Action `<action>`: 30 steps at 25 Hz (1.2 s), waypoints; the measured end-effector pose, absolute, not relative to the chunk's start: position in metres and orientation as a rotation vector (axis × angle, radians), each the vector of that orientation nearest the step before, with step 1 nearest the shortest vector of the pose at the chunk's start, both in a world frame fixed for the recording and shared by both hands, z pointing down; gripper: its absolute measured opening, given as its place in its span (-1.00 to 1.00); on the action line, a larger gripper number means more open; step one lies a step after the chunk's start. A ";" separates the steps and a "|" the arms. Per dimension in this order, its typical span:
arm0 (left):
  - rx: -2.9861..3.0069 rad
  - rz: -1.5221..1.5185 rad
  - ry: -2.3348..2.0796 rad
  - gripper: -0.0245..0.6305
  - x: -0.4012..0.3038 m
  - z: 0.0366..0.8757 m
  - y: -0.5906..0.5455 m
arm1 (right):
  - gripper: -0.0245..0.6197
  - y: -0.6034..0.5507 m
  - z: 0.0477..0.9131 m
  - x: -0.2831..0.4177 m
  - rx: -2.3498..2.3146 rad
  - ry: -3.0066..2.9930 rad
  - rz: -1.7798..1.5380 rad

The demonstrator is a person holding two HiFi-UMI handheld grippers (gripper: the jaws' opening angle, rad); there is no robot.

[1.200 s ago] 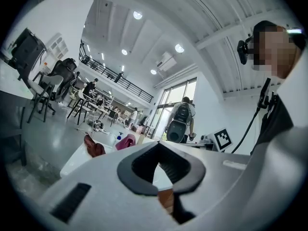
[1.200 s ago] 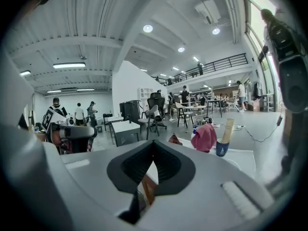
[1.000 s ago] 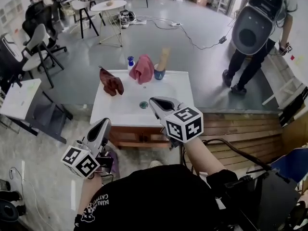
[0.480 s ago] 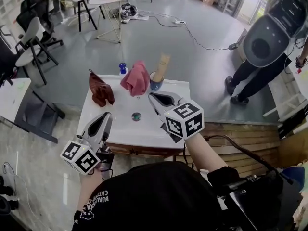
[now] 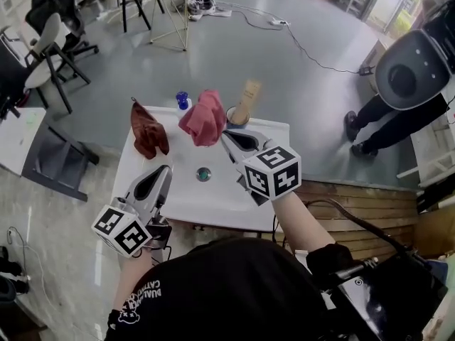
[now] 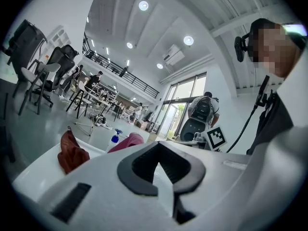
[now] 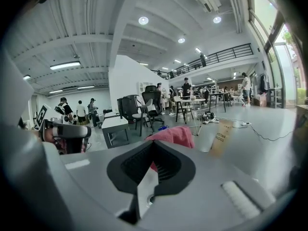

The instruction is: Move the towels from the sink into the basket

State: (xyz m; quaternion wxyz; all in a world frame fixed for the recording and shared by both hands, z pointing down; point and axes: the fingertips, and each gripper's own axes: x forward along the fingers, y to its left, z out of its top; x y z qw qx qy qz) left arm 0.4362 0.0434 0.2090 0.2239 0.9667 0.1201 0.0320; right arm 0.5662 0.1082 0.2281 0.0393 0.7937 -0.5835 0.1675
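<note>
- White sink surface [image 5: 178, 194], head view: rust-brown towel [image 5: 147, 130] heaped at the far left corner; pink towel [image 5: 205, 118] bunched at the far edge; blue bottle [image 5: 182, 100] behind and between them; cup [image 5: 237, 116] holding a tan carton [image 5: 248, 94], just right of the pink towel.
- Same view: left tongs [image 5: 162, 170] over the near left part of the sink surface; right tongs [image 5: 226, 135] near the pink towel.
- Left gripper view: tongs closed tip to tip, nothing between them; rust-brown towel ahead at left, pink towel beyond the tips.
- Right gripper view: tongs pressed together, empty; pink towel straight ahead past the tips, tan carton to its right.
</note>
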 end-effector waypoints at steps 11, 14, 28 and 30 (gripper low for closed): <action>2.656 0.184 0.255 -0.92 0.452 0.231 0.026 | -0.81 0.076 0.274 0.611 2.419 -1.791 0.644; 2.654 0.205 0.217 -0.92 0.452 0.233 0.021 | -0.70 0.071 0.287 0.620 2.405 -1.791 0.701; 2.635 0.251 0.134 -0.92 0.443 0.251 0.017 | -0.87 0.053 0.296 0.628 2.386 -1.851 0.673; 2.629 0.245 0.130 -0.92 0.442 0.252 0.018 | -0.87 0.055 0.285 0.622 2.386 -1.873 0.621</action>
